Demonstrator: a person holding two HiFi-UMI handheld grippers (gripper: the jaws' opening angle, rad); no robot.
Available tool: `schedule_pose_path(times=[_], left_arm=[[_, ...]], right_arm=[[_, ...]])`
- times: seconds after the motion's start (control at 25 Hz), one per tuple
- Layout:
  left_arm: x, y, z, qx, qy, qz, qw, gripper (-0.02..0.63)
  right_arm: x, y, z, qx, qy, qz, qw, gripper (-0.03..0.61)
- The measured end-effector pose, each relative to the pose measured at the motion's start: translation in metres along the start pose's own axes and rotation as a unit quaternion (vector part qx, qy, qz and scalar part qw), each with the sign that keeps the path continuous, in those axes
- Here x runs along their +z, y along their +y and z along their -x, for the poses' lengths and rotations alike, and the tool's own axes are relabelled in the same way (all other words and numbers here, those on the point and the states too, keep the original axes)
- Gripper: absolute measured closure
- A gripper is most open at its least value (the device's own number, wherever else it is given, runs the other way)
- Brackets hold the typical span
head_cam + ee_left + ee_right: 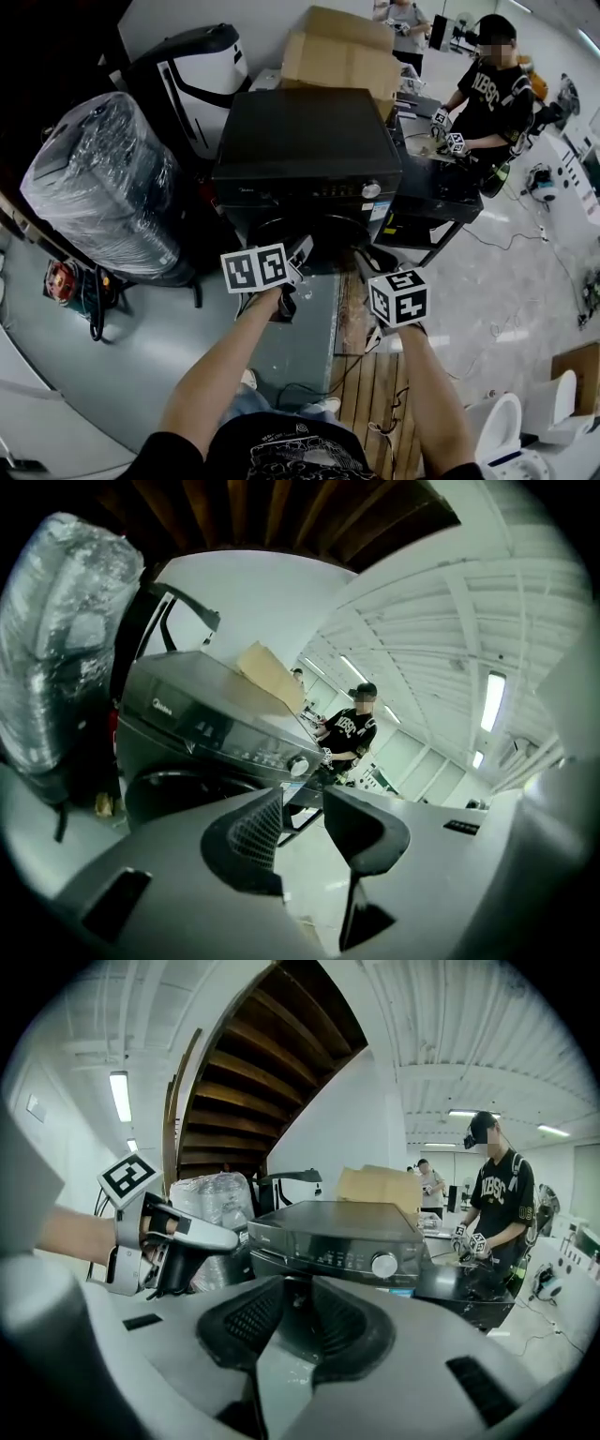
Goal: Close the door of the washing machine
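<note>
The black front-loading washing machine stands ahead of me, and its round door looks flush with the front. In the left gripper view the door shows below the control panel. My left gripper hovers just in front of the door, jaws apart with nothing between them. My right gripper hangs beside it to the right, also open and empty, pointing at the machine. The left gripper shows at the left of the right gripper view.
A plastic-wrapped bundle stands left of the machine, with cardboard boxes behind it. A low black unit adjoins its right side, where another person works with grippers. Wooden slats and a cable lie on the floor by my feet.
</note>
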State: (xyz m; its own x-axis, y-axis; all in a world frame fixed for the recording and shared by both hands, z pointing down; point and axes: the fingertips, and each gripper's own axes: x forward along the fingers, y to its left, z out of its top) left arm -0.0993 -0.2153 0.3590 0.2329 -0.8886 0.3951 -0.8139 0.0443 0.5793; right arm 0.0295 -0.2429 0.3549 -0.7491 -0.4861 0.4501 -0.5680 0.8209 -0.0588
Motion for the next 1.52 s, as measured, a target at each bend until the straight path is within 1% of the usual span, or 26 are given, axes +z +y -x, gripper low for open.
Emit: schedule_pose_path(times=[0.12, 0.24, 0.36, 0.44, 0.52, 0.6, 0.68, 0.8, 0.84, 0.92, 1.0, 1.04, 1.52], left_arm=[[0.017, 0.005, 0.017, 0.005, -0.002, -0.072, 0.9974, 0.479], [0.033, 0.017, 0.037, 0.021, 0.000, -0.140, 0.9899, 0.486], [0.049, 0.027, 0.060, 0.040, -0.003, -0.210, 0.9770, 0.499], [0.059, 0.028, 0.075, 0.044, -0.010, -0.249, 0.9673, 0.505], [0.063, 0.027, 0.087, 0.043, -0.015, -0.284, 0.9576, 0.517], [0.064, 0.029, 0.097, 0.044, -0.020, -0.309, 0.9499, 0.531], [0.065, 0.034, 0.106, 0.038, -0.026, -0.319, 0.9468, 0.546], [0.076, 0.041, 0.116, 0.027, -0.037, -0.313, 0.9487, 0.561], [0.081, 0.043, 0.119, 0.029, -0.042, -0.315, 0.9479, 0.563], [0.088, 0.046, 0.123, 0.043, -0.046, -0.326, 0.9434, 0.568], [0.091, 0.049, 0.125, 0.056, -0.048, -0.335, 0.9392, 0.574], [0.092, 0.049, 0.124, 0.059, -0.048, -0.337, 0.9386, 0.578], [0.088, 0.046, 0.121, 0.055, -0.039, -0.336, 0.9394, 0.581]], right_arm=[[0.021, 0.016, 0.002, -0.008, -0.019, -0.006, 1.000, 0.482], [0.039, 0.036, 0.002, -0.016, -0.038, -0.018, 0.999, 0.486], [0.055, 0.060, 0.003, -0.019, -0.053, -0.025, 0.998, 0.489], [0.066, 0.073, 0.005, -0.018, -0.064, -0.027, 0.997, 0.492], [0.073, 0.082, 0.006, -0.019, -0.072, -0.028, 0.997, 0.495], [0.077, 0.089, 0.005, -0.020, -0.075, -0.029, 0.997, 0.500], [0.080, 0.096, 0.005, -0.020, -0.080, -0.034, 0.996, 0.506], [0.088, 0.103, 0.007, -0.020, -0.091, -0.039, 0.995, 0.528], [0.090, 0.105, 0.007, -0.021, -0.092, -0.036, 0.995, 0.535], [0.092, 0.108, 0.007, -0.023, -0.091, -0.030, 0.995, 0.546], [0.093, 0.109, 0.007, -0.026, -0.091, -0.028, 0.995, 0.551], [0.093, 0.109, 0.008, -0.028, -0.092, -0.028, 0.995, 0.551], [0.097, 0.102, 0.019, -0.044, -0.099, -0.026, 0.994, 0.552]])
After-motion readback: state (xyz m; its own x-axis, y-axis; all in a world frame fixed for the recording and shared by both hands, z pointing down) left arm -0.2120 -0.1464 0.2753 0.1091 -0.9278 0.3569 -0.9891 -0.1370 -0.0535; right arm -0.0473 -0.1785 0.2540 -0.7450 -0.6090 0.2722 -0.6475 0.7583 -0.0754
